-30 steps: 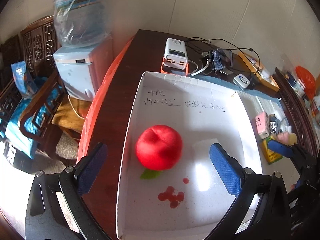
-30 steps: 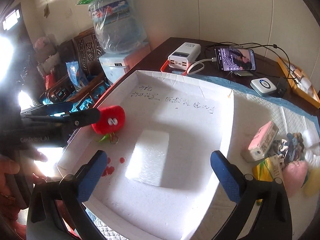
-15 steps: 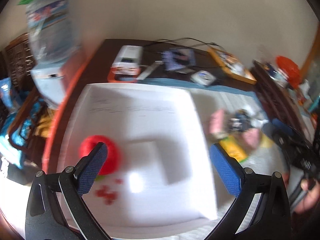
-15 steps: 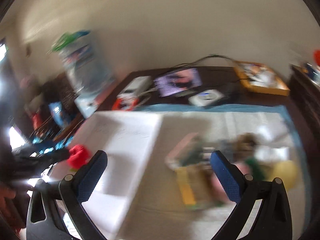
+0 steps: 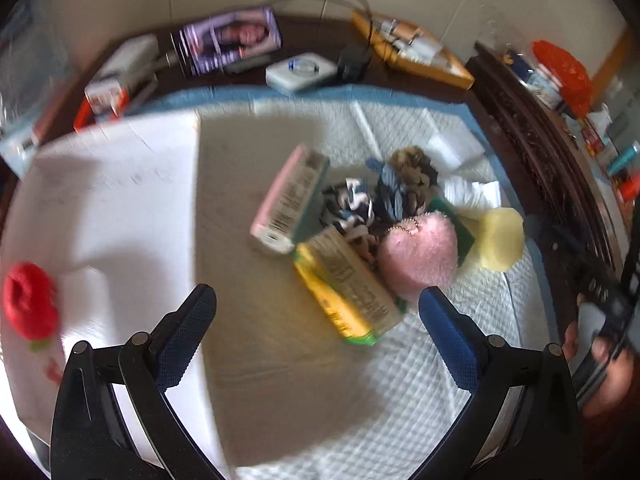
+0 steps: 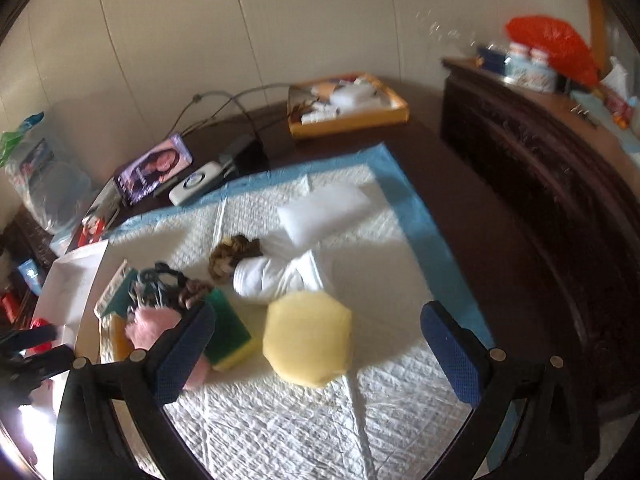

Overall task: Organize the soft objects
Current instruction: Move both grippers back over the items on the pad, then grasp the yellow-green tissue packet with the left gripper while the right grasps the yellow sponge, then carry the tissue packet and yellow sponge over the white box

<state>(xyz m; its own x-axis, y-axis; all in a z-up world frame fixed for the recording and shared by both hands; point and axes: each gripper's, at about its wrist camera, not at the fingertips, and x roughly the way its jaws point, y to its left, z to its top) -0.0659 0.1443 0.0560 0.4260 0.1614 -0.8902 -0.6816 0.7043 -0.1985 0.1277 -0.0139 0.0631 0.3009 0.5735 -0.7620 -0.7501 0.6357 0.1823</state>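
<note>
Left gripper [image 5: 316, 328]: my jaws stand wide apart, empty, above the white quilted pad [image 5: 320, 420].
Right gripper [image 6: 320, 348]: my jaws are likewise spread, nothing between them; the pale yellow foam sponge [image 6: 307, 338] lies just beyond.
Soft pile: one fuzzy pink heart plush [image 5: 418, 254], one green-and-yellow scouring sponge [image 6: 230, 330], one rolled white cloth [image 6: 276, 278], clustered mid-pad, touching.
Packets: two, one pink [image 5: 290, 200], one yellow [image 5: 346, 294].
White shallow tray [image 5: 100, 208]: holds one red plush fruit [image 5: 28, 306], at its near left.
</note>
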